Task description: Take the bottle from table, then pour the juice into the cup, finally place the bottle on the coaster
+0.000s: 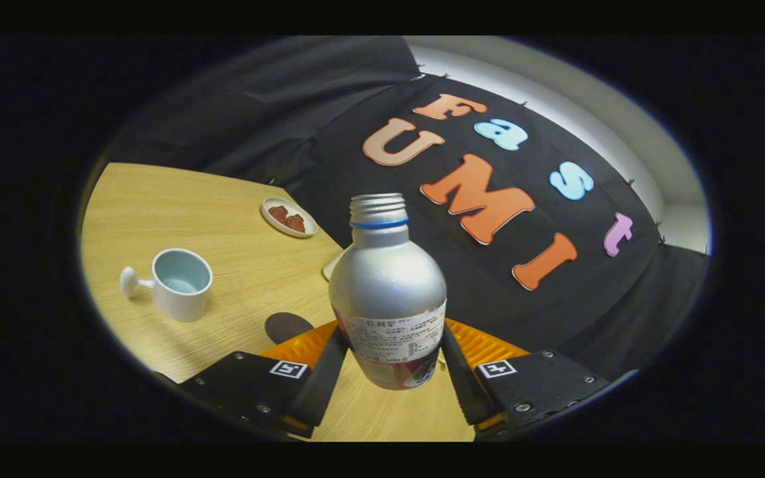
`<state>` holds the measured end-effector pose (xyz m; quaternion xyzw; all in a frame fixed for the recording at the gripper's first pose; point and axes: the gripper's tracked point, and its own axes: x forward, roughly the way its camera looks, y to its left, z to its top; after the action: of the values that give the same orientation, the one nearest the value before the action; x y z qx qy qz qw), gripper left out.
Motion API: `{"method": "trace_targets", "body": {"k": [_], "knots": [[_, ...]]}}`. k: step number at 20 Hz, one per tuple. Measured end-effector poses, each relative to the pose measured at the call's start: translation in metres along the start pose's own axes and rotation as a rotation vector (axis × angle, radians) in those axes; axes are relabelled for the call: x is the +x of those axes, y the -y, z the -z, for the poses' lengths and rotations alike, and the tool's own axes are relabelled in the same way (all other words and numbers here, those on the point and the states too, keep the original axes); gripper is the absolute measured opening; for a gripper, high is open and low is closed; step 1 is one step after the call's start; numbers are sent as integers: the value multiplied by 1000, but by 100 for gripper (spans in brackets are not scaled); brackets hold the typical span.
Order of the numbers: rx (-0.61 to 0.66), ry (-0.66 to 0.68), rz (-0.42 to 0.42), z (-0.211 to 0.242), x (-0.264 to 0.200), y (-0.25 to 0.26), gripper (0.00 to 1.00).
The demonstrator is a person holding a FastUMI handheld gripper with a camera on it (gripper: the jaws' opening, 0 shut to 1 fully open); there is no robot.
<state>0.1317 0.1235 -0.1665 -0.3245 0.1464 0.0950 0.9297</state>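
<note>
while we hold the gripper (389,372) tilted over the table (223,226), both of its fingers press on the lower body of the bottle (388,292), one on each side of the label band, so it is clamped on the bottle. the bottle looks lifted clear of the wood: a dark round shadow (287,326) lies on the table just beside the left finger, apart from the bottle's base.

we judge the bottle to be thin metal with a smooth, rounded shoulder, stiff enough to take a firm squeeze yet slick where bare. the paper label gives the fingers more bite, so low on the straight wall seems the right place to hold; higher up the curve would let it slide. its neck is open with no cap, so any liquid inside will shift the weight and can slop if we tip fast. how full it is, we cannot tell.

beyond the fingers to the left, well apart from the bottle, stands the cup (180,283), its mouth up and handle pointing away from us. further back sits a small dish (289,217) with something reddish in it. a pale edge peeks out just behind the bottle; it may be the coaster, but we cannot be sure.
</note>
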Motion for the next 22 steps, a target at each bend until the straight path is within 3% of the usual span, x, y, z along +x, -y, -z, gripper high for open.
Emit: {"method": "trace_targets", "body": {"k": [6,11,22], "knots": [[234,-15,39,31,-9,36,78],[395,-55,36,66,-4,38,78],[580,-49,-46,61,34,12,78]]}}
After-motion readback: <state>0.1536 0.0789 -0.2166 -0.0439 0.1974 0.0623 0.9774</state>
